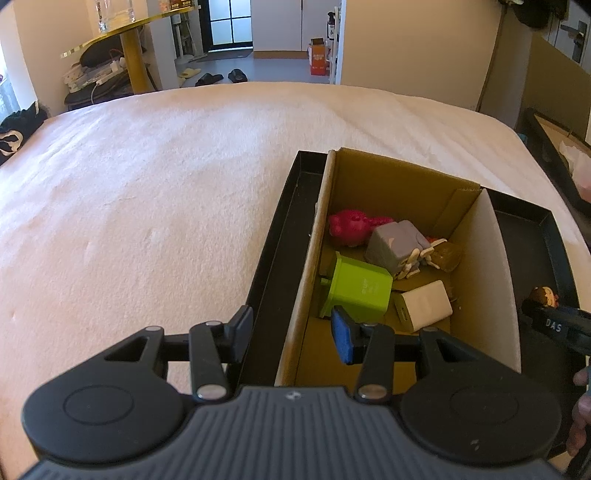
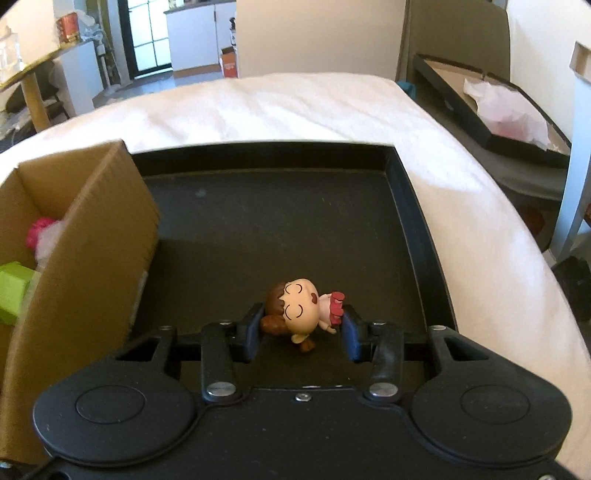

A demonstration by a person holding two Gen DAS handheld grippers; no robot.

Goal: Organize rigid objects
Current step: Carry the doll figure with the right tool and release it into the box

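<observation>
Nearest in the right wrist view, the right gripper (image 2: 301,334) has its jaws on either side of a small doll figurine (image 2: 301,308) with brown hair, a closed-eyed face and a red-trimmed dress. The figurine lies on its side between the blue pads (image 2: 351,338), its hair against the left one and its dress against the right, so the jaws are gripping it. It sits low over the floor of a black tray (image 2: 402,192), near the tray's near edge; whether it touches the floor I cannot tell.

Just left of it stands the wall of a cardboard box (image 2: 96,236), set inside the same tray.

From the left wrist view, the left gripper (image 1: 291,332) hangs with its jaws spread wide and holding nothing, straddling the near left wall of the cardboard box (image 1: 406,177): one finger is outside, over the tray's (image 1: 284,206) left channel, the other inside the box. Just beyond that finger a green block (image 1: 356,288) lies tilted, with a white charger (image 1: 424,304) beside it on the right. Farther in are a grey cube-like piece (image 1: 395,247), a pale skeleton-like bit (image 1: 413,264), a brown item (image 1: 448,254) and, at the back left, a pink toy (image 1: 351,227).

The tray rests on a bed (image 1: 147,177) covered in a pale blanket. Beyond the bed, a round gold-edged table (image 1: 129,29) stands at the far left.
</observation>
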